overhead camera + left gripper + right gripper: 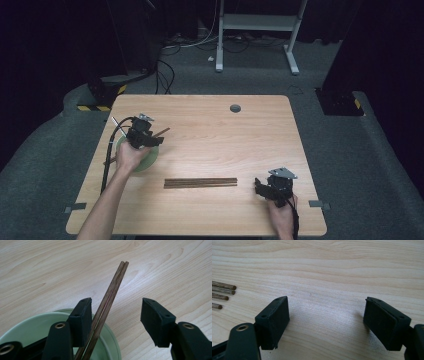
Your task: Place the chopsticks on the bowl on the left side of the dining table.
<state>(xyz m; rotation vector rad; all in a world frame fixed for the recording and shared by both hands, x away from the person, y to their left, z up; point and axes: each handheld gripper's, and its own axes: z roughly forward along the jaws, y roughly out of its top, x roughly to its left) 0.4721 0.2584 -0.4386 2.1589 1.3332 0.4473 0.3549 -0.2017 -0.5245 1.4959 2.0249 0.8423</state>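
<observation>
Resting over the green bowl (pixel 32 332), the left claw (pixel 116 315) stands apart beside two chopsticks (pixel 110 295) pointing to 1 o'clock; remaining sticks (pixel 201 183) lie at 9 o'clock from the open right claw (pixel 272 187).

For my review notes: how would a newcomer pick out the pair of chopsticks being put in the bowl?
Start at the light wooden table and find the pale green round bowl near its left edge. The two dark brown wooden chopsticks lean out of it between the left gripper's open jaws, unlike the flat row of chopsticks mid-table.
</observation>
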